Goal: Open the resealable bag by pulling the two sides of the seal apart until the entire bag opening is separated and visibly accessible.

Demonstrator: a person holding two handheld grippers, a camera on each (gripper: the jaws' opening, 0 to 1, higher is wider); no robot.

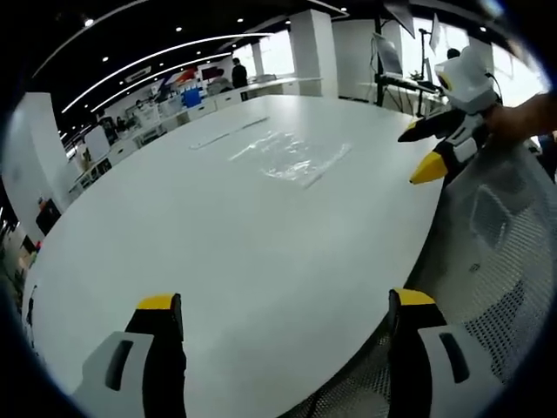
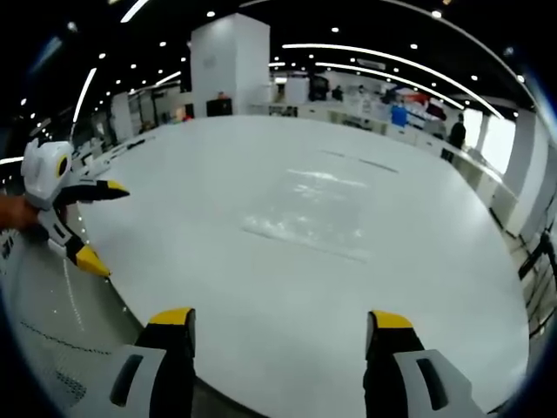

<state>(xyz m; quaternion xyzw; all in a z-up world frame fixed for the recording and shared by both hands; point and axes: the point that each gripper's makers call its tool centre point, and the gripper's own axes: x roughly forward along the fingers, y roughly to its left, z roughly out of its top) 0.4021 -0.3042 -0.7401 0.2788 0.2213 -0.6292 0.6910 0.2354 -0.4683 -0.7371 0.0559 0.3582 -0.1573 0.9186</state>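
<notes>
**Bag flat on the table, both grippers spread and empty**

A mesh chair back [image 1: 500, 235] stands at the table's near edge, beside the right gripper [image 1: 421, 150] where it enters the left gripper view. Between either gripper and the resealable bag [image 1: 291, 155] lies bare tabletop. The clear bag rests flat near the middle of the white table [image 1: 218, 235], well apart from both tools; its seal is hard to make out. The left gripper [image 1: 283, 306] has its jaws wide, gripping nothing, and the right gripper likewise. Beyond are an office with desks, a white pillar [image 2: 228, 57], ceiling light strips and a distant person [image 1: 238, 73].
</notes>
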